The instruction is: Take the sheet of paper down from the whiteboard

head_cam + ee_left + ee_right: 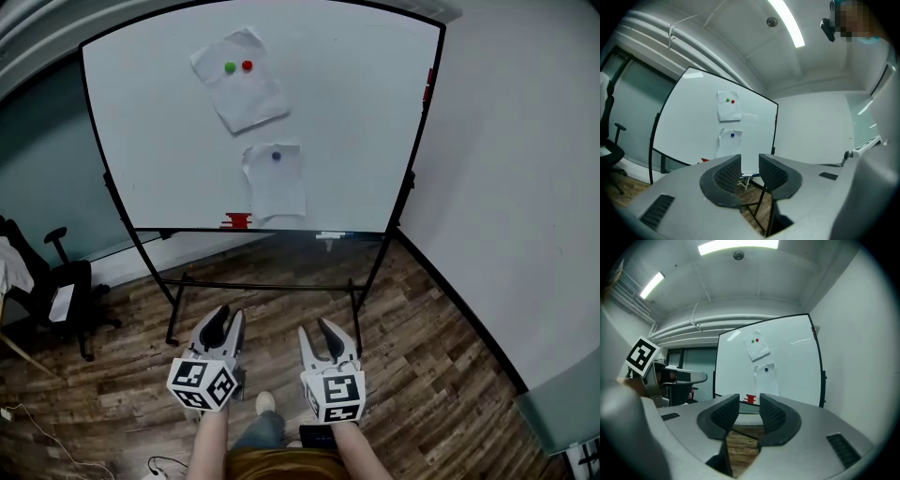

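A whiteboard [356, 122] on a rolling stand faces me across the wooden floor. An upper sheet of paper [241, 80] hangs tilted under a green magnet [230, 67] and a red magnet [247, 65]. Below it a lower sheet [276, 181] is pinned by one blue magnet [276, 157]. Both sheets also show in the left gripper view [729, 107] and the right gripper view [758, 347]. My left gripper [226, 319] [750, 165] and right gripper [317, 330] [750, 405] are held level, well short of the board. Both are open with nothing between the jaws.
A red object [236, 221] and a marker [329, 235] lie on the board's tray. The stand's legs and crossbar [272, 286] reach out over the floor. A black office chair [56, 291] stands at the left, and a white wall [525, 187] closes the right side.
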Action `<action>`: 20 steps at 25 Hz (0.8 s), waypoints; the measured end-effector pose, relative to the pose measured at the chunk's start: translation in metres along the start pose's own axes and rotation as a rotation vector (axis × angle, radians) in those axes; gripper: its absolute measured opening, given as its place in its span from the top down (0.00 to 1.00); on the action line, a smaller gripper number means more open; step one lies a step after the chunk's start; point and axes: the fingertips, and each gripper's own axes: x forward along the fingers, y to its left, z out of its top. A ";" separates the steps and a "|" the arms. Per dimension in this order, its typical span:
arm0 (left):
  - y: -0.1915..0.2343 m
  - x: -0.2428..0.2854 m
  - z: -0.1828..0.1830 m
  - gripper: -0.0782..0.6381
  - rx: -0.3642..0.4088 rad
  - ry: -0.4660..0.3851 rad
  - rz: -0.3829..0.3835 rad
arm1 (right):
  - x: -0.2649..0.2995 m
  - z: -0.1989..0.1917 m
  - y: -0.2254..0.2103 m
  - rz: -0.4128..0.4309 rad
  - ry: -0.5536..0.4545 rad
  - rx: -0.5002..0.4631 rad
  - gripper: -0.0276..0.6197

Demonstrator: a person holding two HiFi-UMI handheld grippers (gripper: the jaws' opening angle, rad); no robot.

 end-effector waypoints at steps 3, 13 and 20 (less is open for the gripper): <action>0.009 0.014 -0.005 0.72 -0.005 0.008 0.012 | 0.011 0.001 -0.010 -0.016 -0.017 0.027 0.76; 0.072 0.129 -0.006 0.72 -0.033 -0.006 0.003 | 0.129 0.009 -0.057 -0.042 -0.059 0.031 0.76; 0.147 0.257 0.016 0.72 -0.057 0.007 -0.026 | 0.272 0.029 -0.098 -0.075 -0.052 -0.006 0.76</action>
